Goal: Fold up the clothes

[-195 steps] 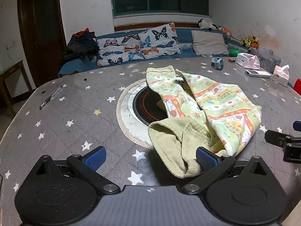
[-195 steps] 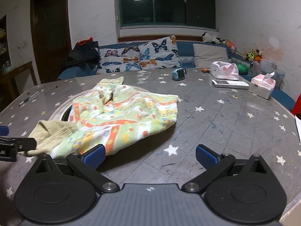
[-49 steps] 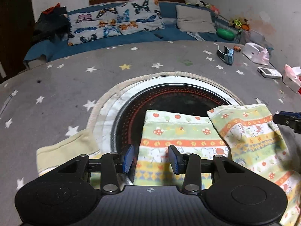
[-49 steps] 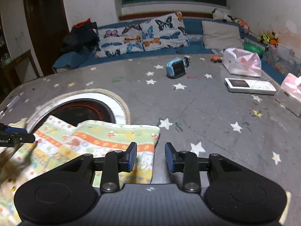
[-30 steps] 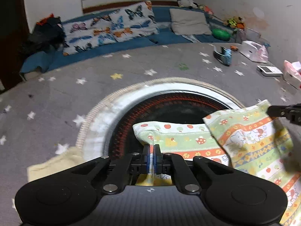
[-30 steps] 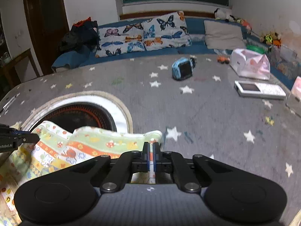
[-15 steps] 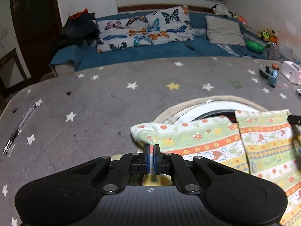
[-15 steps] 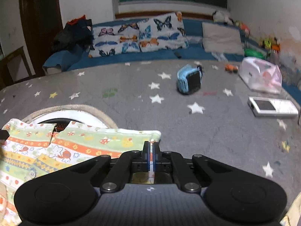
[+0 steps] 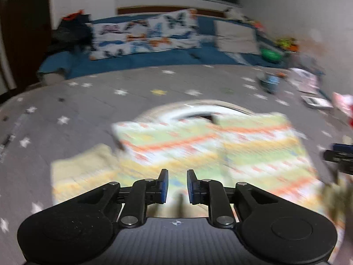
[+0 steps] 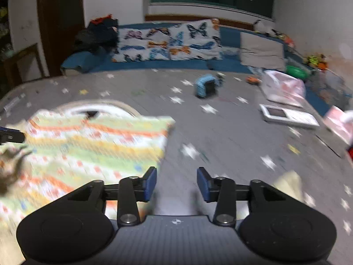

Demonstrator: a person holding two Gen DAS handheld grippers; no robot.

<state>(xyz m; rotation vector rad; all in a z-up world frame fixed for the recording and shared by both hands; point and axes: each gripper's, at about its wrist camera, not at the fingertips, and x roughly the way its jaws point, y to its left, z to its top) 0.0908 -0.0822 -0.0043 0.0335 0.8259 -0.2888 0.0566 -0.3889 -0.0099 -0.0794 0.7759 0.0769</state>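
The striped green, orange and yellow child's trousers (image 9: 209,145) lie spread flat on the grey star-print table, both leg ends pointing away from me; they also show in the right wrist view (image 10: 92,145). A pale yellow waistband part (image 9: 81,165) sticks out at the left. My left gripper (image 9: 177,186) is open with a narrow gap, empty, just above the near part of the trousers. My right gripper (image 10: 176,184) is open wider and empty, beside the trousers' right edge. Both views are motion-blurred.
A round inset hotplate (image 9: 205,112) lies under the far end of the trousers. On the right of the table are a blue watch (image 10: 206,86), a white phone (image 10: 286,114) and pink tissue packs (image 10: 284,88). A pen (image 10: 13,103) lies far left. A sofa (image 10: 167,42) stands behind.
Both grippers have opened and let go of the trouser leg ends, then drawn back toward me. The trousers now lie flat and spread out on the table.
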